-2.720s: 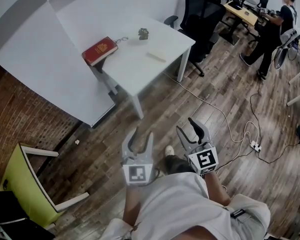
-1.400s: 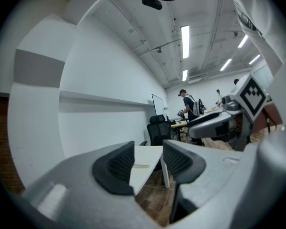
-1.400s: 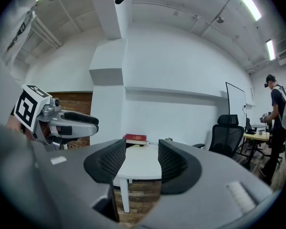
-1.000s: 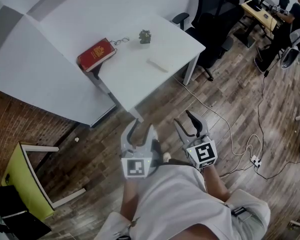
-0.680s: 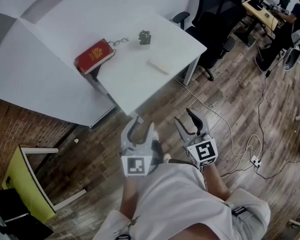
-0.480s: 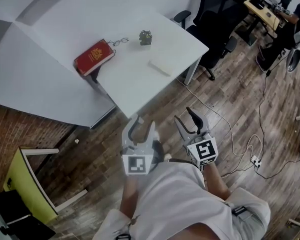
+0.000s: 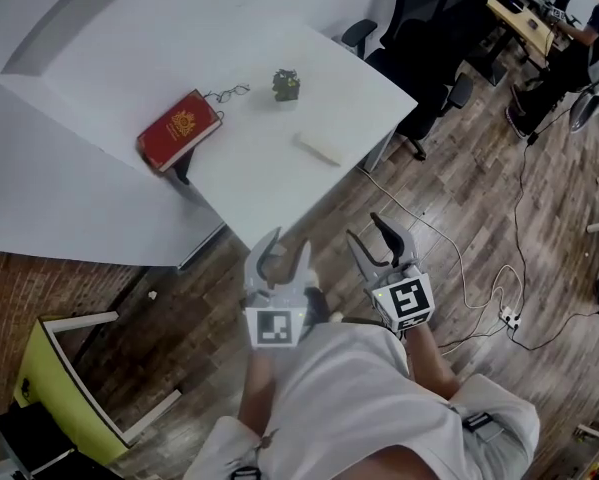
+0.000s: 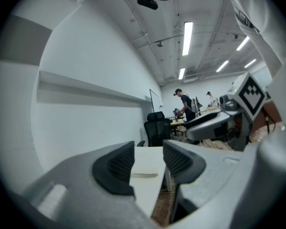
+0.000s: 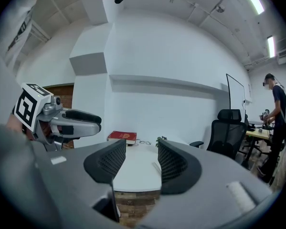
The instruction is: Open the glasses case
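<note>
The white glasses case (image 7: 319,149) lies shut on the white table (image 7: 259,183), near its right edge. Both grippers hang over the wooden floor in front of the table, short of its near corner. My left gripper (image 7: 282,251) is open with nothing between its fingers; in its own view the glasses case (image 8: 143,174) shows far off through the gap. My right gripper (image 7: 372,236) is open and empty too, pointing at the table (image 9: 133,173), where the case (image 9: 155,166) is a thin pale strip.
On the table also lie a red book (image 7: 179,130), a pair of glasses (image 7: 224,93) and a small plant (image 7: 285,84). Black office chairs (image 7: 414,28) stand beyond the table. A cable and power strip (image 7: 507,313) lie on the floor at right. A green chair (image 7: 49,388) stands at lower left.
Both grippers have been carried forward together, closer to the table's near corner. Their jaws stand as before.
</note>
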`<state>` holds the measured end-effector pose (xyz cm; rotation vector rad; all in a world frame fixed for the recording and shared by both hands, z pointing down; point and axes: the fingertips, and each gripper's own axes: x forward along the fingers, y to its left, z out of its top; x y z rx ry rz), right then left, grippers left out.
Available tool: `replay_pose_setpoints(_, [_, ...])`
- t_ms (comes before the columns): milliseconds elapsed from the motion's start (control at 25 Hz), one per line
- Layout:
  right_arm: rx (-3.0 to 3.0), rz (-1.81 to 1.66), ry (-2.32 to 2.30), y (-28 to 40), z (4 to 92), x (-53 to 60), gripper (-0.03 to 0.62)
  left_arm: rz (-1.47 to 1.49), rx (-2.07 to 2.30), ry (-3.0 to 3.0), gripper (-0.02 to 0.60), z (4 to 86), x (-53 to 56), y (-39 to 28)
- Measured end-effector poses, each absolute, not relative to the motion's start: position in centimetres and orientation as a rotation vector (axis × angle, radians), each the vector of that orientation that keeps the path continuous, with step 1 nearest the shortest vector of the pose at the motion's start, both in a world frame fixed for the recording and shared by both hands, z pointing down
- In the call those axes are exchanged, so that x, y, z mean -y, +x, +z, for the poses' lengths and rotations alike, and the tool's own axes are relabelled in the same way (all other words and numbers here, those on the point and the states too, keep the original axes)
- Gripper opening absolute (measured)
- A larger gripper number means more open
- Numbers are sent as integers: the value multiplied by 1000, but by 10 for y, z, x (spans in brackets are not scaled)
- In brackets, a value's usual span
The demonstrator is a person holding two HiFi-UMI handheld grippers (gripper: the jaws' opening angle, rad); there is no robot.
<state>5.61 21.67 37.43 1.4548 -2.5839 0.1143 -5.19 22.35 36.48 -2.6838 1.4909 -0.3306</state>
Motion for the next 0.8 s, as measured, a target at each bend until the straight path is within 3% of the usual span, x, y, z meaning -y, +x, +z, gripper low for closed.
replay_pose_setpoints(800, [2451, 138, 1637, 40, 378, -128, 201, -320, -1269, -2767, 186, 365, -119, -68])
